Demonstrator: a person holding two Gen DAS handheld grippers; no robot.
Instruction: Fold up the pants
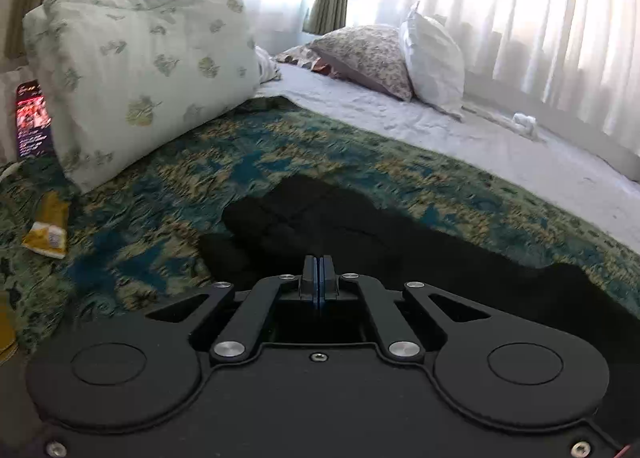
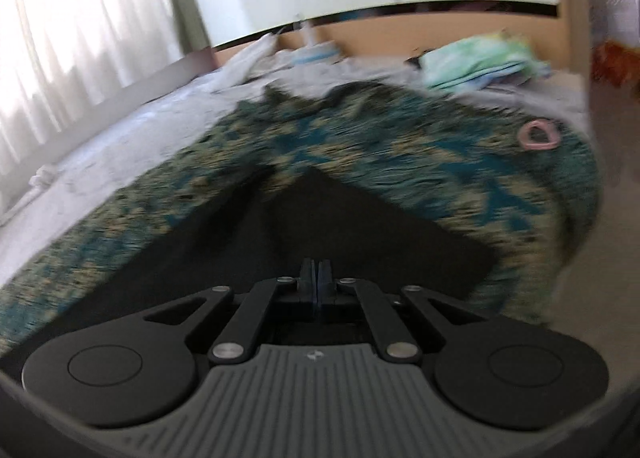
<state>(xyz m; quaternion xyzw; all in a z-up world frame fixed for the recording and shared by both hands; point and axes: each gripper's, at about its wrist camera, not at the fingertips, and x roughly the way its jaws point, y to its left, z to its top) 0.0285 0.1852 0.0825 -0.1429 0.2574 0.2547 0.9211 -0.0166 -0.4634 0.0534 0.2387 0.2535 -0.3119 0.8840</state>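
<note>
**Black pants on the patterned bedspread, both tongs clenched**

So the biggest thing in view was the teal-and-gold bedspread, spread across the bed with a pale sheet showing on its far right side. The black pants lay flat on that bedspread, right in front of both grippers. In the right wrist view the pants came to a sort of point at the far end, though that frame was pretty blurry, so I couldn't tell exactly how the fabric was layered.

A big leaf-print pillow sat far left on the bedspread, with a floral pillow and a white one further back on the sheet. A stack of pale green folded laundry was at the far right.

The left gripper had its fingers pressed together over the pants, and the right gripper was clenched too. Whether either one pinched cloth, I couldn't tell. A small pink ring lay far right on the bedspread.
</note>
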